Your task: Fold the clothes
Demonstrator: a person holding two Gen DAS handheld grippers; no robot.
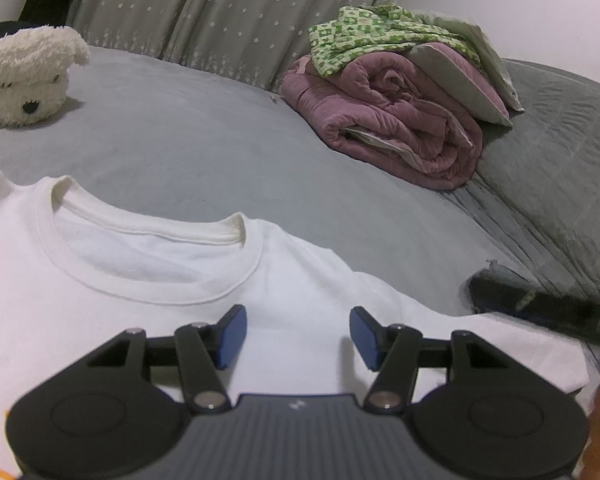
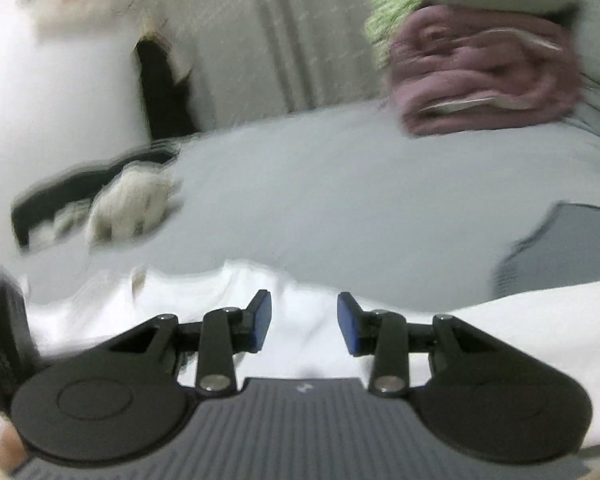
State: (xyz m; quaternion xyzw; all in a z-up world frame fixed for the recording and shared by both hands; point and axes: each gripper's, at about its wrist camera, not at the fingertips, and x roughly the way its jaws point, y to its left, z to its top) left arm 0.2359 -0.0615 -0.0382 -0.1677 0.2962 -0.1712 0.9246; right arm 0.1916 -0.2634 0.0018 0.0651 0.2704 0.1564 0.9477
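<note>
A white T-shirt lies flat on the grey bed, its round collar facing away from me. My left gripper hovers just over the shirt's chest below the collar, blue pads apart and nothing between them. In the blurred right wrist view my right gripper stands open over the white T-shirt near its edge, with no cloth pinched. The right gripper shows as a dark blurred shape by the shirt's right sleeve.
A white plush dog sits at the far left of the bed. A rolled purple quilt with a green patterned cloth on top lies at the back right. A grey quilted blanket covers the right side.
</note>
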